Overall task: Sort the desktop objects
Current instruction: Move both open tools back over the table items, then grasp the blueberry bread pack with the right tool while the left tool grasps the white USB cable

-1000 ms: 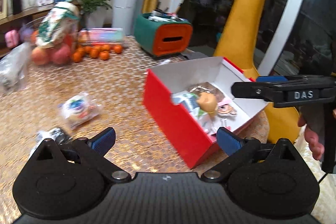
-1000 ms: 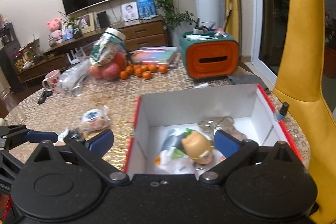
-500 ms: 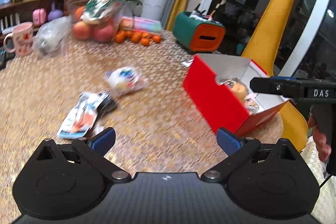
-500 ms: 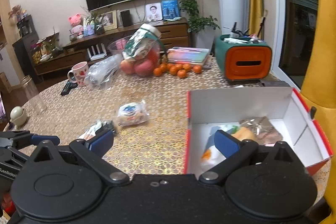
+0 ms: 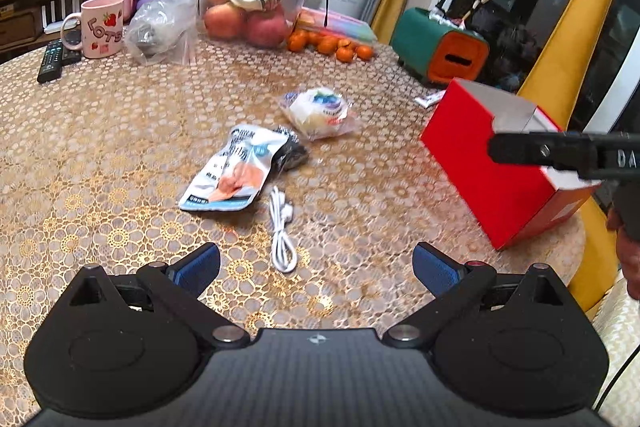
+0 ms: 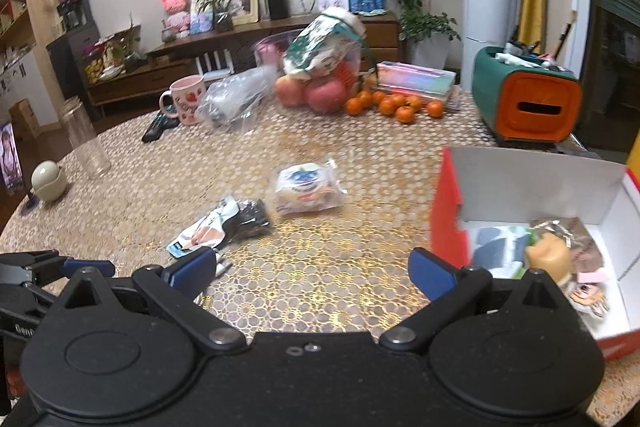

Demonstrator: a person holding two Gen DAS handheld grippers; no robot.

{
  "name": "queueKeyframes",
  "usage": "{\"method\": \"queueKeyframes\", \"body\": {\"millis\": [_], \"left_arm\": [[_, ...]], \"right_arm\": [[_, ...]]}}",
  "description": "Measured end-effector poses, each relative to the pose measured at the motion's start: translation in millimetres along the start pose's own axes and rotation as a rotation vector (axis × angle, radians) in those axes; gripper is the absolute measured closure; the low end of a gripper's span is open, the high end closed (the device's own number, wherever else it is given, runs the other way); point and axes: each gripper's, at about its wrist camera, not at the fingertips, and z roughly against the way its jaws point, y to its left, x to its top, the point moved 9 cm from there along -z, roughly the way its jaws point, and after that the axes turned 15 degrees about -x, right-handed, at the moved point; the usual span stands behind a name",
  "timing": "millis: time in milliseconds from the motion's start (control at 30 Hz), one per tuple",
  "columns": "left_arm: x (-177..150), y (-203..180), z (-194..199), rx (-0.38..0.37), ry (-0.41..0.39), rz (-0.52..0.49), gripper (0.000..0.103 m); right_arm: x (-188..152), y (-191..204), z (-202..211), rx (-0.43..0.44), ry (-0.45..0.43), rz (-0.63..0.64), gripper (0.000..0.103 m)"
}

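Observation:
A red box [image 5: 486,163] [image 6: 448,203] with a white inside stands at the table's right edge and holds a small figure [image 6: 550,257] and several packets. On the table lie a white-and-orange packet [image 5: 234,171] [image 6: 200,233], a round wrapped snack [image 5: 320,107] [image 6: 304,185] and a coiled white cable [image 5: 282,227]. My left gripper [image 5: 316,267] hovers open just short of the cable, with nothing between its fingers. My right gripper [image 6: 312,269] is open and holds nothing, left of the box. The right gripper also shows from the side in the left wrist view, in front of the box.
At the back stand a pink mug [image 5: 102,27], a clear plastic bag [image 5: 162,25], a bag of apples [image 5: 260,3], several small oranges [image 5: 332,45] and a green-and-orange holder [image 5: 440,45]. Remotes [image 5: 54,61] and a glass jar [image 6: 84,139] are at the left. A yellow giraffe figure [image 5: 576,7] rises beyond the table's right edge.
Both grippers swung left, away from the box and toward the loose items on the table. The cable and the packet came into the left wrist view. Both stayed open.

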Motion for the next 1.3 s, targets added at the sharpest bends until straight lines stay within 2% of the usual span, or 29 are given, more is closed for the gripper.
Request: {"method": "queueKeyframes", "body": {"millis": [233,633,733,1000,1133,1200,1300], "left_arm": [[-7.5,4.8,-18.2,0.027,0.01,-0.059,0.0],[-7.3,22.7,-53.7,0.079,0.007,-0.036,0.003],[-4.3,26.0,-59.5,0.093,0.001,-0.037,0.007],[-1.9,31.9,-72.4,0.119,0.012,-0.042,0.031],[-0.6,31.2,-76.8,0.137,0.012,-0.067,0.034],[1.1,30.8,-78.6,0.143,0.013,-0.08,0.043],[4.1,32.2,-81.4,0.157,0.016,-0.1,0.05]], "right_arm": [[-2.9,18.8,-30.7,0.002,0.028,0.038,0.001],[16.7,20.1,-89.7,-0.023,0.06,0.04,0.001],[26.4,20.9,-105.1,-0.024,0.062,0.037,0.001],[42.7,31.0,-139.5,-0.015,0.064,0.051,0.001],[45.5,37.8,-158.6,-0.02,0.076,0.069,0.001],[45.8,40.6,-170.2,-0.029,0.087,0.076,0.001],[47.1,45.4,-183.5,-0.028,0.101,0.073,0.001]]}}
